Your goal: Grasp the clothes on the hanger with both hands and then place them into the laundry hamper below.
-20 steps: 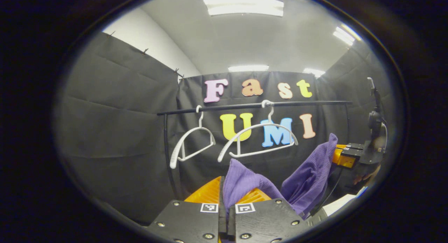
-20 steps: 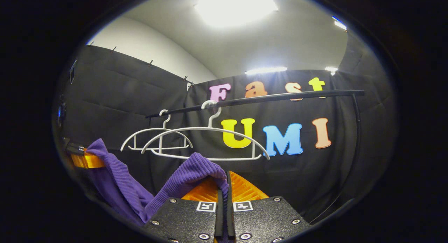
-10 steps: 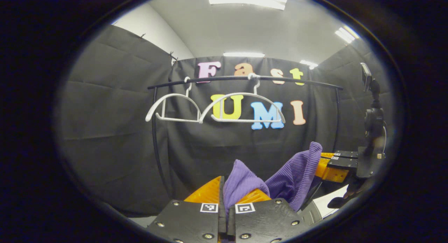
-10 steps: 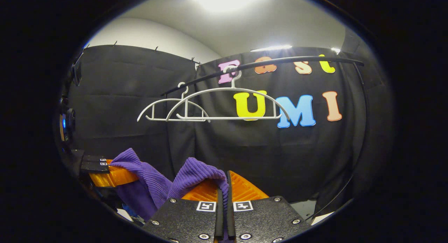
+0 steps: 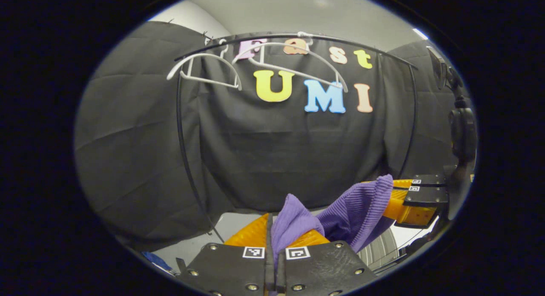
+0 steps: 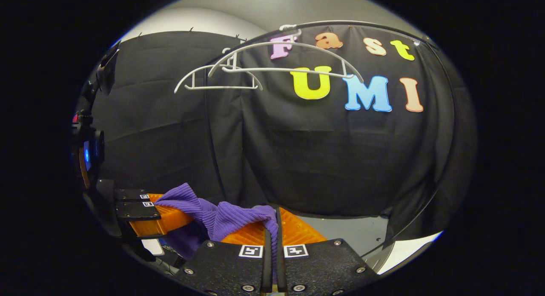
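While the white hangers (image 5: pixel 255 59) are hanging bare on the rail above, your left gripper (image 5: pixel 272 240) is pinching the purple garment (image 5: pixel 340 206) with closed jaws, and your right gripper (image 6: pixel 272 232) is clamping its other end, keeping it spread for lowering.

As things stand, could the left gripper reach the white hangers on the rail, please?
Probably not at once. The left gripper is shut on the purple garment, whose other end the right gripper also pinches, and the white hangers hang well above and ahead of it.
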`<state>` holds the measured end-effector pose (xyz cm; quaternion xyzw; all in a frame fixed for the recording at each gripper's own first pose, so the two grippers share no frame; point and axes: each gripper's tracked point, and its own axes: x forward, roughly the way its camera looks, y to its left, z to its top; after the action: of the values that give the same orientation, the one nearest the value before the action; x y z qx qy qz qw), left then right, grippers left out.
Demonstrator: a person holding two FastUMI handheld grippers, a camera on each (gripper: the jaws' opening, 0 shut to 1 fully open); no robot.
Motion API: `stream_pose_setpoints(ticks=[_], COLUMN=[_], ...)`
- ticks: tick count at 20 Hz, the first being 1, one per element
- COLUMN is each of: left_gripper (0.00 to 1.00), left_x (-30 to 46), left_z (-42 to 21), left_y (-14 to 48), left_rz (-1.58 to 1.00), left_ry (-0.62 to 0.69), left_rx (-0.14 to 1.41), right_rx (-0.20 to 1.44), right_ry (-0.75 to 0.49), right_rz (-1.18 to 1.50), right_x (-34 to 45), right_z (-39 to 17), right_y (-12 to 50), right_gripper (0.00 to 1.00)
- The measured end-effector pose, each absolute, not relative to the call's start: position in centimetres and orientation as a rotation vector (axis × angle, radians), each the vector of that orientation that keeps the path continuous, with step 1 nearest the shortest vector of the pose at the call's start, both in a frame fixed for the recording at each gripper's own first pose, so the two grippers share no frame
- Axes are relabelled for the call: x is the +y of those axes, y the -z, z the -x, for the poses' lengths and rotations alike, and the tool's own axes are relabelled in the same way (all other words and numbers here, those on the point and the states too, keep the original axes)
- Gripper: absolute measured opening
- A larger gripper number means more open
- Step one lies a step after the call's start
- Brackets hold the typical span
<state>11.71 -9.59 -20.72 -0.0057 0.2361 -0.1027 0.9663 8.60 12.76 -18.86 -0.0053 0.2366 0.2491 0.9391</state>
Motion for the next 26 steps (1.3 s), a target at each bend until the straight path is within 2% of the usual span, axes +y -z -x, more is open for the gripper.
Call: stream_pose_setpoints(ticks=[1, 8, 10, 11, 13, 14, 15, 18, 19, 20, 21, 22, 23, 26], left_gripper=[0.03, 0.03, 0.08, 0.0, 0.06, 0.09, 0.26, 0.79, 0.96, 1.0, 0.96, 0.96, 1.0, 1.0], left_x=[-9.8, -8.0, -7.7, -7.6, -7.7, -7.5, -7.3, -6.8, -6.3, -5.9, -5.4, -5.0, -4.6, -3.8], left_z=[-11.4, -9.0, -8.2, -7.8, -7.2, -7.0, -6.8, -7.4, -7.7, -7.6, -7.3, -7.3, -7.3, -7.3], left_y=[22.2, 29.9, 31.1, 31.6, 32.6, 32.8, 32.7, 31.9, 31.4, 31.0, 30.5, 30.0, 29.6, 28.0], left_rz=[0.009, 0.031, 0.023, 0.02, 0.027, 0.021, 0.022, 0.027, 0.025, 0.025, 0.025, 0.023, 0.023, 0.036], left_ry=[0.205, 0.142, 0.126, 0.121, 0.125, 0.109, 0.103, 0.086, 0.077, 0.072, 0.068, 0.06, 0.053, 0.037], left_rx=[0.503, 0.664, 0.705, 0.724, 0.744, 0.75, 0.751, 0.716, 0.703, 0.696, 0.691, 0.683, 0.673, 0.644], right_rx=[0.51, 0.688, 0.732, 0.754, 0.796, 0.805, 0.811, 0.847, 0.866, 0.867, 0.87, 0.862, 0.85, 0.793], right_ry=[-0.503, -0.473, -0.473, -0.479, -0.496, -0.496, -0.492, -0.466, -0.462, -0.465, -0.464, -0.461, -0.462, -0.46], right_rz=[0.014, 0.051, 0.057, 0.06, 0.068, 0.074, 0.079, 0.136, 0.153, 0.141, 0.133, 0.133, 0.133, 0.121], right_x=[12.5, 10.2, 10.1, 10.1, 10.3, 10.1, 9.9, 8.6, 8.2, 8.2, 8.3, 8.2, 8.3, 8.7], right_z=[-8.3, -6.7, -6.1, -5.7, -4.8, -4.5, -4.2, -2.5, -1.9, -1.4, -1.4, -1.5, -1.8, -2.7], right_y=[20.1, 26.7, 28.0, 28.5, 29.4, 29.9, 30.1, 31.7, 32.1, 32.2, 31.7, 31.2, 30.4, 27.8], right_gripper=[0.04, 0.05, 0.06, 0.06, 0.07, 0.11, 0.14, 0.7, 0.77, 0.87, 0.89, 0.95, 0.95, 0.95])
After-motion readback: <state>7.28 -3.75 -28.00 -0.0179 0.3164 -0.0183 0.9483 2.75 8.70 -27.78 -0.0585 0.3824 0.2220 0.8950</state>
